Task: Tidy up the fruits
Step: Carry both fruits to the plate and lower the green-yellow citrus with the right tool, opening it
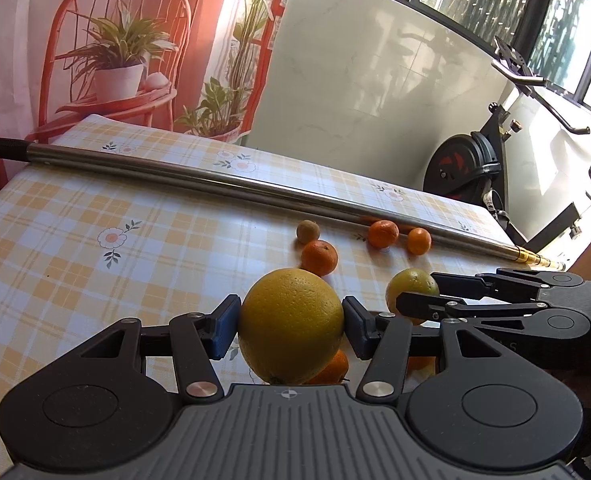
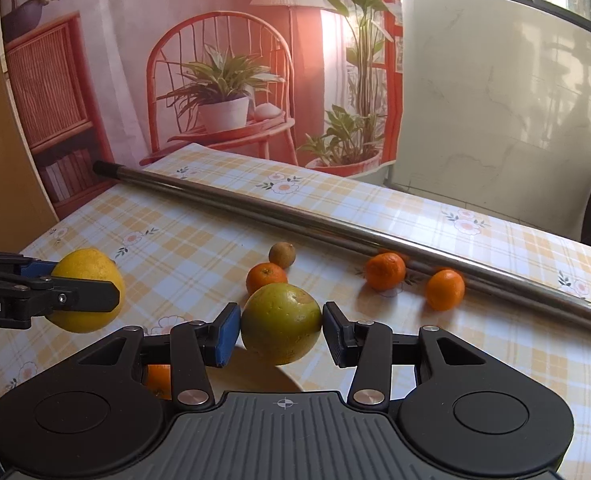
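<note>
My left gripper (image 1: 291,326) is shut on a large yellow orange (image 1: 291,326), held above the checked tablecloth; that same yellow orange (image 2: 89,290) shows at the left of the right wrist view. My right gripper (image 2: 281,326) is shut on a greenish-yellow orange (image 2: 281,322), also seen as the greenish orange (image 1: 411,286) to the right in the left wrist view. Three tangerines (image 2: 266,276) (image 2: 385,271) (image 2: 445,290) and a small brown fruit (image 2: 282,255) lie on the cloth ahead. Another orange fruit (image 1: 333,370) shows below the left gripper's load.
A long metal pole (image 2: 335,226) lies slantwise across the table behind the fruit. A pale round rim (image 2: 263,376) sits under the right gripper. The table's edge (image 1: 495,224) ends at the right, with an exercise bike (image 1: 463,168) beyond. A printed backdrop hangs behind.
</note>
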`<state>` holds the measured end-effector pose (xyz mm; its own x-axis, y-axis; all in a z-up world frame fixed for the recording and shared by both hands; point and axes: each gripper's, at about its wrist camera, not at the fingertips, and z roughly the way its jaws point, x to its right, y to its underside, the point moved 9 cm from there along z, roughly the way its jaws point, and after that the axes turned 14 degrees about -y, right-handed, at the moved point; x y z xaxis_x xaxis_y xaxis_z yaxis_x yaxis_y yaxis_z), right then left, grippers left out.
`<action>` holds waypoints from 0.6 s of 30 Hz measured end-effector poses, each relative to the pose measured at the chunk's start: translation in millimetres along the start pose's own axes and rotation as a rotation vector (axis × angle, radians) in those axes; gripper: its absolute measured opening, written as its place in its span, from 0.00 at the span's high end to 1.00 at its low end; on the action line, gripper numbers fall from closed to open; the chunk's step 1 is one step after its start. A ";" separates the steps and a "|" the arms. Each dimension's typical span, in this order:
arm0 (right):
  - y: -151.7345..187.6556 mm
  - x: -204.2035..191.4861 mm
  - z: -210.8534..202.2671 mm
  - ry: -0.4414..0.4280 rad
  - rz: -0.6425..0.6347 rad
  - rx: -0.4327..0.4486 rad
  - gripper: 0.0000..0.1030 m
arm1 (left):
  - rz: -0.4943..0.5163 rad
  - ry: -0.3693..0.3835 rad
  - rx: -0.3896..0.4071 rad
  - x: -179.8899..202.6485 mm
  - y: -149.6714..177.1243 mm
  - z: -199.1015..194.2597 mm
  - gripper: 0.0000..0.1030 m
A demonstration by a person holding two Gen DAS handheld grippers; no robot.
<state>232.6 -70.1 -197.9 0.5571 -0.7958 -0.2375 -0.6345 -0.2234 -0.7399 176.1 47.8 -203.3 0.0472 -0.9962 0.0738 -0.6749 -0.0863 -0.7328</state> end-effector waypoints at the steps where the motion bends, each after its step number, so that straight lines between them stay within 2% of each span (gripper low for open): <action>1: 4.2 -2.0 0.1 -0.001 -0.003 -0.008 0.60 | 0.003 -0.001 0.001 0.1 1.0 -1.5 0.44; 11: 22.6 -28.0 17.9 -0.047 -0.027 -0.078 0.60 | 0.000 -0.005 -0.013 -4.3 10.3 -7.9 0.44; 18: 31.3 -30.9 32.1 -0.043 -0.018 -0.119 0.60 | 0.000 -0.014 -0.017 -7.2 11.7 -7.6 0.44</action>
<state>212.7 -34.5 -234.0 0.5899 -0.7665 -0.2538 -0.6821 -0.3049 -0.6646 162.3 54.1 -207.3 0.0575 -0.9962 0.0649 -0.6873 -0.0866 -0.7212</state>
